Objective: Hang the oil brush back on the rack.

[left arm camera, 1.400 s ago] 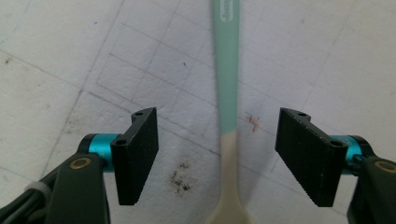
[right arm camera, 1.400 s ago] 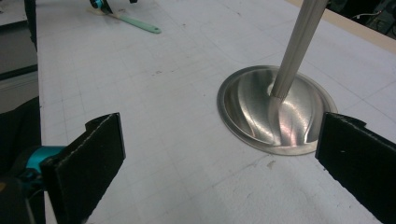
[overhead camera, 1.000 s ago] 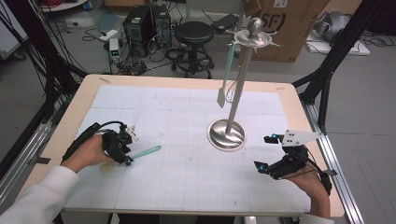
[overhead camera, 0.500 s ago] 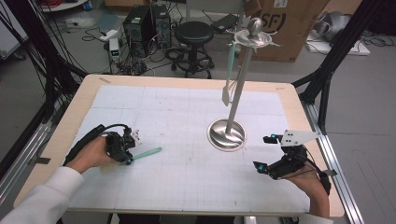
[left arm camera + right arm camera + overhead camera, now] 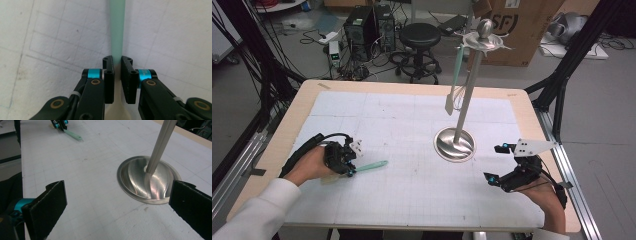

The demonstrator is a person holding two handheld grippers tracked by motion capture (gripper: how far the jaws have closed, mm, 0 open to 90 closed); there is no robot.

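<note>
The steel rack (image 5: 456,144) stands on the white mat (image 5: 412,195), a utensil (image 5: 456,75) hanging from its top. Right gripper (image 5: 502,165) sits just right of its base, jaws wide and empty. Well left of it, left gripper (image 5: 353,161) has just clamped the mint-green spatula (image 5: 371,165) lying flat.

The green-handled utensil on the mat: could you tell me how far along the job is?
Done: one utensil hangs on the metal stand. In hand: the left gripper has just closed on the green-handled utensil, lying on the mat. Left: lifting and hanging it; the right gripper waits open.
</note>
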